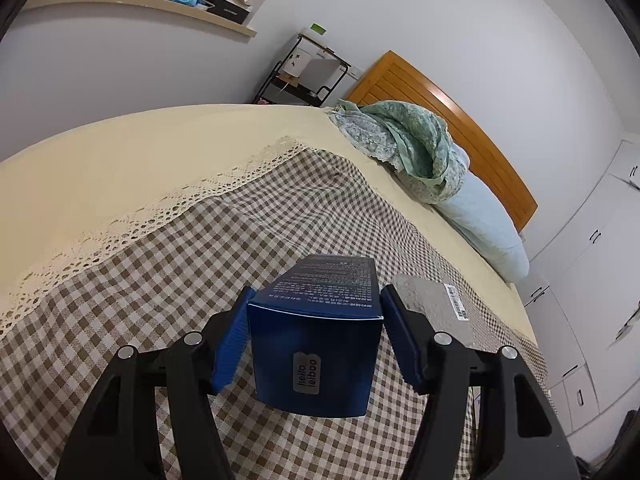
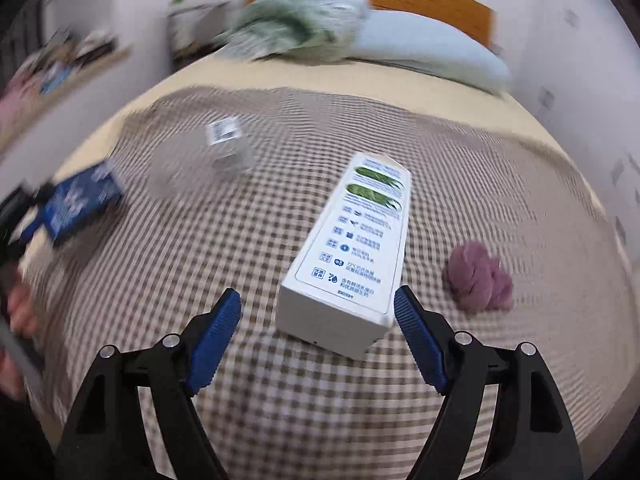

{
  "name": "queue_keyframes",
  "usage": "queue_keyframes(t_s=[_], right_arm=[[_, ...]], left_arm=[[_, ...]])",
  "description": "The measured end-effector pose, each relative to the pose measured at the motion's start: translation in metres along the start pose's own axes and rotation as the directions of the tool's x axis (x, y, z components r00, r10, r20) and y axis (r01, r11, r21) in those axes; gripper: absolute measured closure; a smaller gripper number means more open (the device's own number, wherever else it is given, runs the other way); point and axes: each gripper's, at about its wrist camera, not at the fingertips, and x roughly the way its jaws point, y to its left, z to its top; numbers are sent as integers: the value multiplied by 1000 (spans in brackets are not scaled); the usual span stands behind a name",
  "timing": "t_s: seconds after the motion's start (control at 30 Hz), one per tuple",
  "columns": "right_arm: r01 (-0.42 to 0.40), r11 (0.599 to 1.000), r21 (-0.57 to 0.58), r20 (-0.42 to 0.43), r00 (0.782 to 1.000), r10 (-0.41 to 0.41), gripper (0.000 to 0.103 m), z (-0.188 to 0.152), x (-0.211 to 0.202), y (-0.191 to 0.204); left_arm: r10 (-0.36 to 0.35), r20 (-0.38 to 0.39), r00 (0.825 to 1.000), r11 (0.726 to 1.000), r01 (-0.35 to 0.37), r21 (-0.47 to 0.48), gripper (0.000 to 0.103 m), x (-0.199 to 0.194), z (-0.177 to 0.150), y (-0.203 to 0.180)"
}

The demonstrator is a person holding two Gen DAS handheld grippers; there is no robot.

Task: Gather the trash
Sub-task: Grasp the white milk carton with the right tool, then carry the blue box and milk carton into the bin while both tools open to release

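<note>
On bed [image 1: 120,152]: blue box [image 1: 320,344] clenched in left fingers [image 1: 230,344]; right fingers [image 2: 214,344] released, straddling white box [image 2: 352,256]; clear wrapper [image 2: 208,160], purple wad [image 2: 478,276] left.

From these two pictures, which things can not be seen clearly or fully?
- Left wrist view: the grey pouch is partly hidden behind the left gripper finger; the blue box covers the cloth below it.
- Right wrist view: motion blur smears the clear bag and the print on the white box.
- Right wrist view: the purple wad is too blurred to identify.
- No trash bin appears in either view.
</note>
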Motion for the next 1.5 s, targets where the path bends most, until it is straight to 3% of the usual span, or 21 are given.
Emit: queue_keyframes(t_s=[0.17,0.3,0.37,0.4,0.57,0.73,0.8,0.97,1.1,1.2,1.23,1.3,1.37,1.4,1.5], right_arm=[[125,989,79,19,992,-127,23,0,32,7],[69,975,211,-16,998,-68,22,-9,55,-15],[19,954,300,8,1000,-23,23,-16,55,-28],[-2,949,315,16,1000,-3,32,-18,55,-30],[2,976,218,-4,1000,-1,33,-16,39,-33],[17,987,158,23,1000,-21,33,-31,-11,-47],[9,988,152,46,999,-16,33,-42,-36,-57],[22,991,133,105,994,-36,33,-79,-94,-80],[51,985,162,140,987,-74,33,-120,-143,-117],[102,977,188,145,981,-130,33,-161,-177,-148],[119,973,198,141,979,-148,33,-177,-188,-159],[144,967,210,131,976,-173,33,-208,-205,-176],[162,961,224,99,977,-188,33,-247,-219,-193],[172,958,231,76,978,-194,33,-263,-221,-199],[191,942,275,-15,981,-194,33,-317,-222,-215]], left_arm=[[-2,-2,1000,1000,2,20,42,1,0,-2],[0,-16,1000,1000,0,24,42,5,0,-1],[5,-20,1000,999,-4,34,42,6,0,-3],[7,-19,1000,999,-7,36,42,6,0,-4],[19,-10,1000,999,-18,47,42,7,-1,-6],[101,3,995,987,-100,129,42,-9,-1,-23],[100,4,995,985,-100,139,43,-26,0,-31],[25,-43,999,983,-16,182,43,-99,-15,-59],[-116,-109,987,935,146,324,43,-163,-55,-111],[-251,-234,939,850,329,410,43,-198,-99,-159],[-303,-309,902,800,417,432,43,-207,-123,-181],[-341,-416,843,732,516,445,43,-213,-156,-207],[-328,-542,773,653,601,461,43,-215,-205,-236],[-304,-609,732,601,644,474,43,-216,-233,-250],[-219,-718,661,492,710,504,43,-216,-294,-274]])
